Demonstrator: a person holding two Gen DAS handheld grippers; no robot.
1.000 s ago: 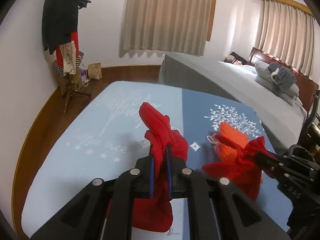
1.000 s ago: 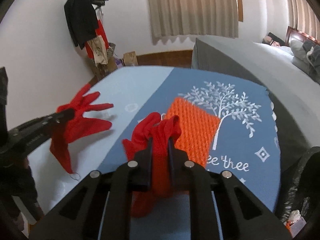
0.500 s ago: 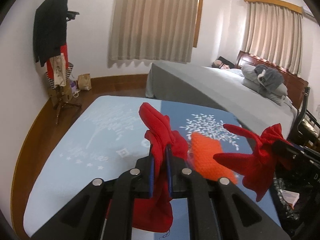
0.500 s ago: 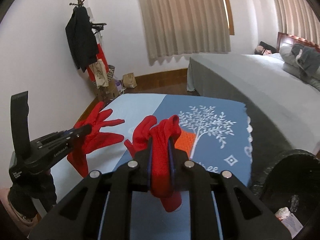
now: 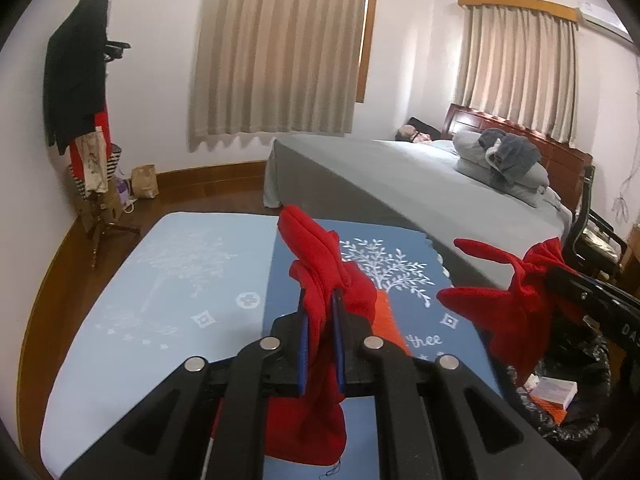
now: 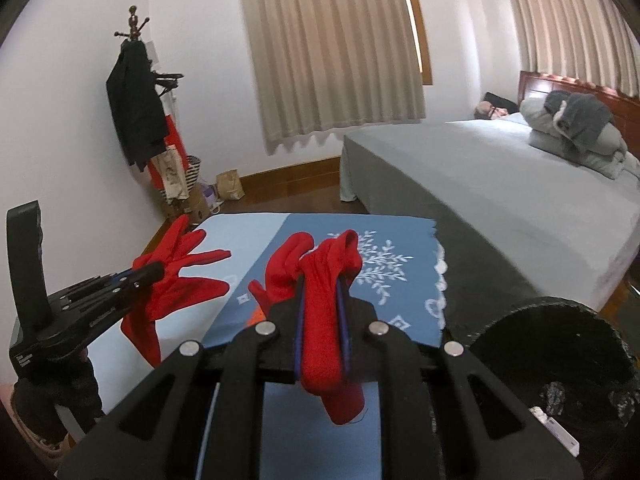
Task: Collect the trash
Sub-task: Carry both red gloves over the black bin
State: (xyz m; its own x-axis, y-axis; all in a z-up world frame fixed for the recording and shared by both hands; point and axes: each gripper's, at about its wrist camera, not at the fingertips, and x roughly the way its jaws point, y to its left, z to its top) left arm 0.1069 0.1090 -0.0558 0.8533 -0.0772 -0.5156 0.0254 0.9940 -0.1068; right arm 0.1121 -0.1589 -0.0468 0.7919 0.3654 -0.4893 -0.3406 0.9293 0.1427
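The left gripper point(image 5: 320, 332) is clamped narrow on a red glove point(image 5: 320, 280); in the left wrist view the glove's upper part stands above the blue pads and its cuff hangs below them, clear of the desk point(image 5: 160, 280). The desk wears a cloth, pale blue on the left and darker blue with a white tree on the right, and an orange knitted piece point(image 5: 390, 320) lies on the darker half, partly hidden behind the glove. At the right edge the right gripper point(image 5: 560, 280) pinches a second red glove point(image 5: 504, 312), held in the air above a black-lined trash bin point(image 5: 568, 400) that has a small box and scraps in it. Behind are a grey bed point(image 5: 420, 176), beige curtains and a coat rack point(image 5: 88, 120).

In the right wrist view the right gripper point(image 6: 322, 312) is closed tight on the second red glove point(image 6: 324, 320), bunched between its pads with the end dangling below. The trash bin point(image 6: 552, 360) sits low on the right, just beside the desk point(image 6: 248, 232). On the left the left gripper point(image 6: 148, 272) grips the first red glove point(image 6: 180, 280), fingers spread, above the desk's pale side.
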